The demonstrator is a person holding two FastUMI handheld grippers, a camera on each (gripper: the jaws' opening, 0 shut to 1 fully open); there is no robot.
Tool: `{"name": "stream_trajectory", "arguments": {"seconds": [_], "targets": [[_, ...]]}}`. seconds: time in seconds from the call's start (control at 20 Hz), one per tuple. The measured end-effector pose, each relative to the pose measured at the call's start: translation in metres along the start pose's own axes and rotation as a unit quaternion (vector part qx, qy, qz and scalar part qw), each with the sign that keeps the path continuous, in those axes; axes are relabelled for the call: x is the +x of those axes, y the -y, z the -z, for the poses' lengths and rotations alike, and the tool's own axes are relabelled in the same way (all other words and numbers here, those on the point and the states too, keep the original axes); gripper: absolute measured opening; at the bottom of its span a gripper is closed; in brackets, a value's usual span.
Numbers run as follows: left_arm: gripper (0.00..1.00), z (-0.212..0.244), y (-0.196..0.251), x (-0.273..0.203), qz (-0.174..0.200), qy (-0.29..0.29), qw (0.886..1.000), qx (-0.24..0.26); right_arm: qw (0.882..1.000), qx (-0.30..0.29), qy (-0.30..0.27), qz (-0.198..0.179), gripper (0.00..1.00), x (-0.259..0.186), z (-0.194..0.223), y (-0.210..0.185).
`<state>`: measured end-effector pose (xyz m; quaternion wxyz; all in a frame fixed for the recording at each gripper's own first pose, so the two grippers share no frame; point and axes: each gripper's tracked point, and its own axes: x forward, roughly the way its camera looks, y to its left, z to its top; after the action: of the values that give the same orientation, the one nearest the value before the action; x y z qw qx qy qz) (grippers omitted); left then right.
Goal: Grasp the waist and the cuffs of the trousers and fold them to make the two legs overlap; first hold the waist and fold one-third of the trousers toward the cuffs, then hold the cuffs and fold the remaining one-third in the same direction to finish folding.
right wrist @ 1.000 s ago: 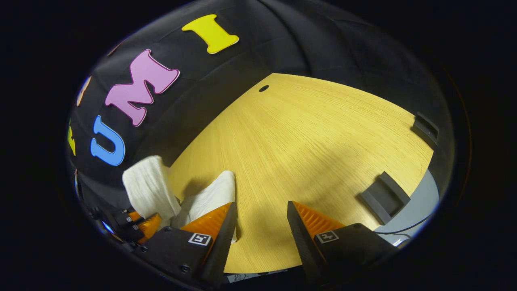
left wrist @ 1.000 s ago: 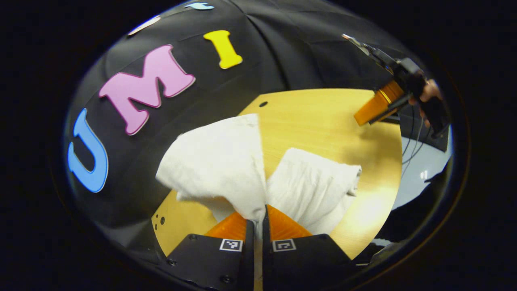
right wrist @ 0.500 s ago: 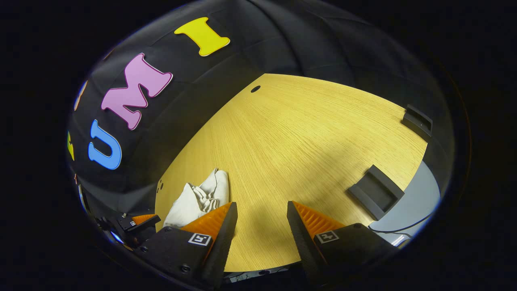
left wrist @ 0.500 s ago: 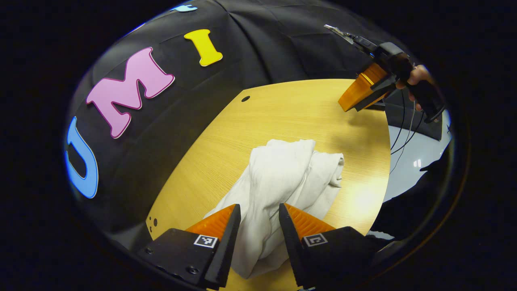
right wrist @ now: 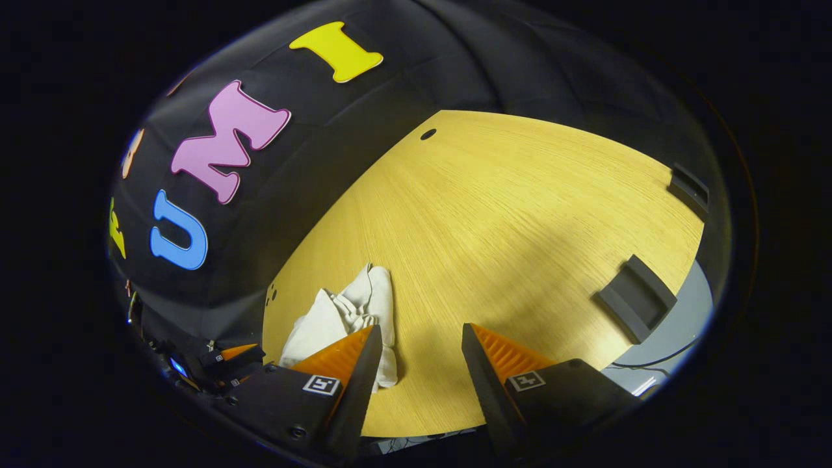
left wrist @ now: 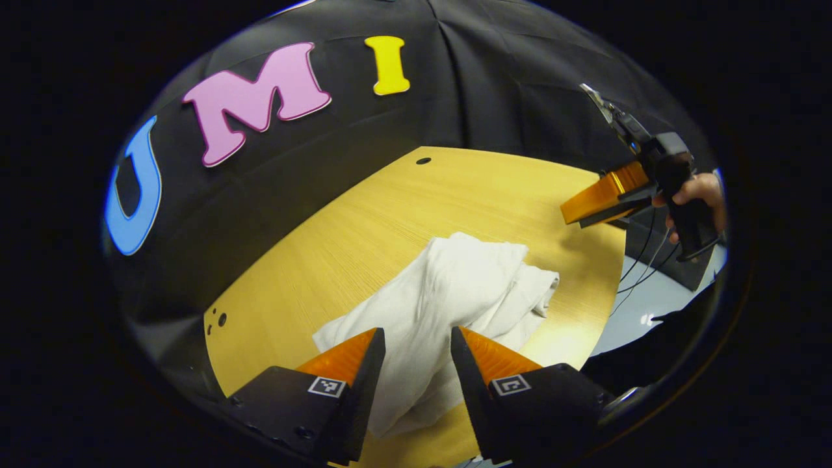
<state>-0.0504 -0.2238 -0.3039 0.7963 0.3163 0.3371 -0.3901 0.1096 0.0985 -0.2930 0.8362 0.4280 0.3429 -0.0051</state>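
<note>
A second ago the left tongs (left wrist: 418,344) were clamped on a raised flap of the white cotton trousers (left wrist: 448,305); they have since let go, and the fingers now stand apart with the cloth lying slack between and beyond them. The trousers have dropped into a rumpled heap on the pale yellow wood-grain tabletop (left wrist: 338,240), in the lower middle of the left gripper view and at the lower left of the right gripper view, just behind that gripper's left finger. The right tongs (right wrist: 421,344) are wide and hold nothing, as they were; in the left gripper view they hover at the upper right, well apart from the cloth, with a hand (left wrist: 699,192) gripping the handle.

The release probably marks the end of a fold (which one I cannot tell, since waist and cuffs are not distinguishable in the bundle). The pile looks bunched rather than flat, with a loose lobe at its right edge, so the result is likely untidy. Two dark grey blocks (right wrist: 637,298) sit at the tabletop's right side.
</note>
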Motion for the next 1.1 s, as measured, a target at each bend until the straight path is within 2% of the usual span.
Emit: {"name": "stream_trajectory", "arguments": {"seconds": [0.1,0.2,0.35,0.45,0.6,0.8,1.1], "targets": [[0.67,0.001,-0.012,-0.01,0.014,0.009,0.998,-0.06,1.0,-0.009,0.0,-0.01,0.78,-0.001,-0.003,-0.011],[0.69,-0.001,-0.031,-0.024,0.017,0.024,0.991,-0.132,0.999,-0.025,0.003,-0.024,0.78,-0.003,-0.008,-0.029],[0.69,-0.003,-0.067,-0.046,0.005,0.05,0.969,-0.241,0.997,-0.063,0.012,-0.05,0.78,-0.008,-0.019,-0.062],[0.71,-0.002,-0.094,-0.062,-0.02,0.063,0.957,-0.284,0.994,-0.091,0.017,-0.06,0.78,-0.011,-0.025,-0.083],[0.71,0.013,-0.124,-0.083,-0.059,0.075,0.947,-0.308,0.989,-0.115,0.022,-0.086,0.78,-0.016,-0.03,-0.118],[0.71,0.031,-0.135,-0.11,-0.09,0.073,0.937,-0.331,0.98,-0.172,0.021,-0.101,0.78,-0.028,-0.022,-0.154],[0.71,0.06,-0.123,-0.122,-0.116,0.056,0.917,-0.378,0.945,-0.31,0.03,-0.098,0.78,-0.038,0.0,-0.191]]}}
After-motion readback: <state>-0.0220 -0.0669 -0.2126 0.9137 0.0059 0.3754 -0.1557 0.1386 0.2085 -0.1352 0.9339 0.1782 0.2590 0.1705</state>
